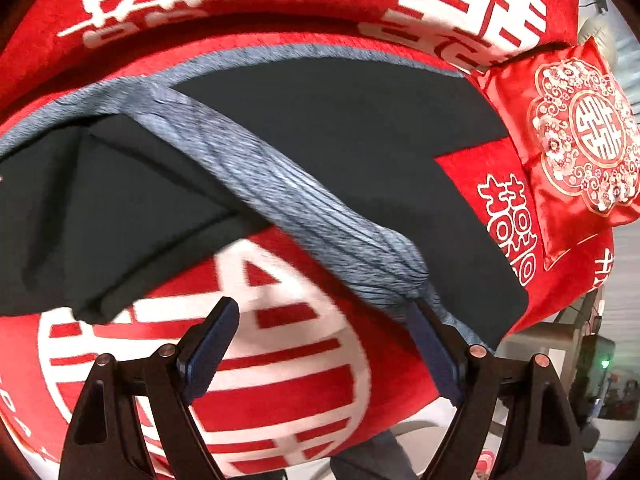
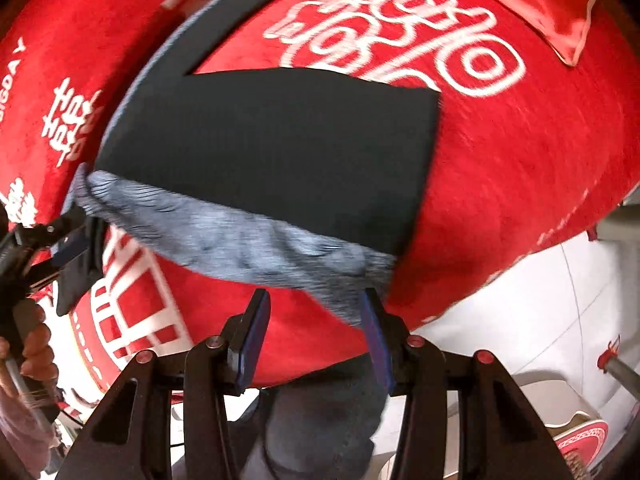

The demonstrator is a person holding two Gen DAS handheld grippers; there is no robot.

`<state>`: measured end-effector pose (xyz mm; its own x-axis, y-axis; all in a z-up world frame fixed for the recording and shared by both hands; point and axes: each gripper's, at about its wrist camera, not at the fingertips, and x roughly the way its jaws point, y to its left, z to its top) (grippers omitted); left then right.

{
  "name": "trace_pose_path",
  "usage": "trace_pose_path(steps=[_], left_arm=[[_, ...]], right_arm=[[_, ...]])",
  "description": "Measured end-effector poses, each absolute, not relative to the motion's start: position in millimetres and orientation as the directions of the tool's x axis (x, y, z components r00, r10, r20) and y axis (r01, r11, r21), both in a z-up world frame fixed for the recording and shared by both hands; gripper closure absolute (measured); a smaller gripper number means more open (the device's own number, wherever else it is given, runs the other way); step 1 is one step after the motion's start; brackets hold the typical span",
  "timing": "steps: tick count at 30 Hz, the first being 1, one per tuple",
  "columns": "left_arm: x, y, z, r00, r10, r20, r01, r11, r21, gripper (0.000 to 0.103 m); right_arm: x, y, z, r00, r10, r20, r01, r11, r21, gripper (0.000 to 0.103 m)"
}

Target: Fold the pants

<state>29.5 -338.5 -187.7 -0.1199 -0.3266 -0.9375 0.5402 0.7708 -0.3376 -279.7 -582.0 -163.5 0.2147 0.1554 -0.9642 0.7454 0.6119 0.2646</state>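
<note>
Sizing up the fabric before going any further with this fold. Looking at dark pants (image 1: pixel 340 128) lying spread on the red blanket (image 1: pixel 280 380), reaching toward the red satin cushion (image 1: pixel 580 132) with the dark cloth and keeping the grey ribbed waistband (image 1: pixel 300 208) on the side away from that cushion, right under both claws.

Reading the left gripper (image 1: pixel 324 308) as gaping wide, pinching nothing, just brushing one end of the waistband with the finger nearer the cushion. Reading the right gripper (image 2: pixel 316 296) as parted about halfway, also clamping nothing, hanging over the other end of the waistband with the cloth sitting against one finger and not pressed between the pads.

Guessing soft and floppy here: thick knit, maybe fleecy inside going by the grey edge showing on the side away from the cushion, so probably draping and sagging the second it gets lifted. Not expecting anything fragile or slippery, and not expecting much weight either, though enough bulk to drag across the plush blanket.

Betting on the waistband corners as the spots to grab, since the ribbing is bunching thicker there and giving the pads something to bite. Avoiding the middle of the band, away from the cushion side, because of sagging. Pinching deep, through all the layers, and lifting both ends together to keep the fold line straight.
</note>
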Motion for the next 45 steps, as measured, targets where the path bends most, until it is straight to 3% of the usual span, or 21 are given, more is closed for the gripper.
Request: trace_pose_path(steps=[10, 11, 12, 13, 14, 16, 25, 32, 33, 35, 38, 39, 40, 42, 45], left_arm=[[5, -363, -208, -0.157, -0.251, -0.955, 0.531, 0.794, -0.296, 0.016], [4, -364, -211, -0.164, -0.245, -0.956, 0.530, 0.795, -0.295, 0.021], [3, -366, -213, -0.172, -0.247, -0.954, 0.527, 0.795, -0.301, 0.030], [2, -368, -215, -0.189, -0.260, -0.947, 0.524, 0.789, -0.321, 0.055], [1, -371, -216, -0.204, -0.267, -0.942, 0.524, 0.783, -0.336, 0.072], [1, -377, -211, -0.223, -0.290, -0.931, 0.526, 0.768, -0.365, 0.080], [61, -431, -133, -0.065, -0.425, -0.903, 0.546, 0.742, -0.388, 0.080], [138, -467, -116, 0.063, -0.406, -0.912, 0.539, 0.783, -0.312, 0.079], [144, -467, -117, 0.103, -0.383, -0.918, 0.535, 0.799, -0.273, 0.077], [154, -463, -117, 0.191, -0.323, -0.927, 0.524, 0.832, -0.183, 0.048], [162, -438, -123, 0.262, -0.268, -0.927, 0.478, 0.870, -0.117, 0.039], [161, -433, -130, 0.263, -0.238, -0.935, 0.474, 0.876, -0.090, 0.039], [159, -427, -141, 0.261, -0.186, -0.947, 0.470, 0.882, -0.043, 0.039], [151, -415, -163, 0.235, -0.106, -0.966, 0.462, 0.887, 0.015, 0.039], [135, -393, -190, 0.169, -0.040, -0.985, 0.436, 0.899, 0.038, 0.039]], right_arm=[[-299, -609, -193, 0.271, 0.367, -0.890, 0.727, 0.528, 0.439, 0.053], [-297, -610, -197, 0.283, 0.388, -0.877, 0.723, 0.515, 0.460, 0.057], [-296, -612, -199, 0.292, 0.400, -0.869, 0.723, 0.502, 0.474, 0.082], [-294, -614, -197, 0.299, 0.410, -0.862, 0.719, 0.496, 0.486, 0.094], [-292, -614, -192, 0.307, 0.412, -0.858, 0.712, 0.499, 0.494, 0.094], [-282, -619, -172, 0.330, 0.407, -0.852, 0.673, 0.531, 0.515, 0.095], [-172, -692, -60, 0.497, 0.304, -0.813, 0.451, 0.710, 0.541, 0.096], [-46, -765, -44, 0.526, 0.268, -0.807, 0.377, 0.777, 0.504, 0.095], [-37, -769, -46, 0.523, 0.267, -0.809, 0.377, 0.779, 0.501, 0.095], [-5, -781, -66, 0.485, 0.232, -0.843, 0.425, 0.780, 0.459, 0.091], [14, -796, -104, 0.415, 0.179, -0.892, 0.513, 0.764, 0.392, 0.090], [17, -800, -116, 0.394, 0.165, -0.904, 0.538, 0.756, 0.372, 0.086], [18, -803, -127, 0.373, 0.157, -0.914, 0.556, 0.751, 0.356, 0.069], [14, -806, -136, 0.366, 0.154, -0.918, 0.578, 0.735, 0.354, 0.046], [-6, -795, -119, 0.431, 0.131, -0.893, 0.563, 0.734, 0.380, 0.044]])
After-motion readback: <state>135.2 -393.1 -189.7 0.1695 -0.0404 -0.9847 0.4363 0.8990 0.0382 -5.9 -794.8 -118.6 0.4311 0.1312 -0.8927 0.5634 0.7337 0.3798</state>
